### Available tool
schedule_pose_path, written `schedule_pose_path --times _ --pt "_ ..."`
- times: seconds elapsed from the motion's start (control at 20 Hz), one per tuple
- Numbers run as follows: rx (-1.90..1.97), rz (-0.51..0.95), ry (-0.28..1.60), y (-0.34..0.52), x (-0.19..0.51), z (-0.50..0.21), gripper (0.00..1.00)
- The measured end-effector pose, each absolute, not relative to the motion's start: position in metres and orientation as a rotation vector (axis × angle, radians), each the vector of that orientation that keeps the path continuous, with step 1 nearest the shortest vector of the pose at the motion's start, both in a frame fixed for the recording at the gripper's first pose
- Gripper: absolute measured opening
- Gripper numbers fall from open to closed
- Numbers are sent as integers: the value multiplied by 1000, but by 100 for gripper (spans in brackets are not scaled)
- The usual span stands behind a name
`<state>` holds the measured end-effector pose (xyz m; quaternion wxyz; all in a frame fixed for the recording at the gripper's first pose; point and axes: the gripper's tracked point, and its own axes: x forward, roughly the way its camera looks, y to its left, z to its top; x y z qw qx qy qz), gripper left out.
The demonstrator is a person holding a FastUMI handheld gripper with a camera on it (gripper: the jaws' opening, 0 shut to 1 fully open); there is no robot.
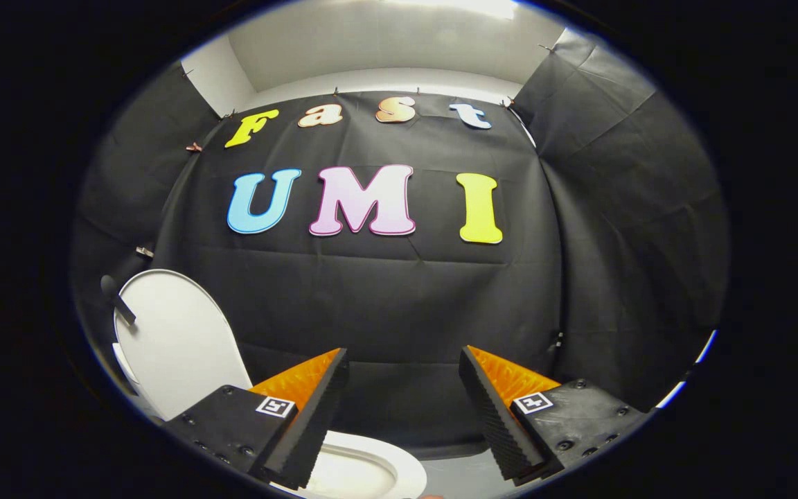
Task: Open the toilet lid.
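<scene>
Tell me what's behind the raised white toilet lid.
Behind the upright white oval plastic toilet lid hangs the booth's black cloth wall. The lid covers whatever it leans on. The gripper holds its jaws open and empty, above the white toilet seat ring.

Black cloth (385, 291) hung across the booth straight ahead of the fingers, creased in a grid of fold lines, pinned by small clips (194, 147) along its top edge. More cloth draped on both sides. Above it, white wall (399, 76) and ceiling, brightly lit from overhead. Pale floor (468, 478) low between the fingers.
</scene>
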<state>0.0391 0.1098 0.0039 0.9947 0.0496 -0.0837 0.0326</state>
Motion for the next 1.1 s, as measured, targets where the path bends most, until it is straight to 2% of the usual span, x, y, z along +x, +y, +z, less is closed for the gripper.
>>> schedule_pose_path --times 1.1 --pt "95 74 -148 111 38 3 99"
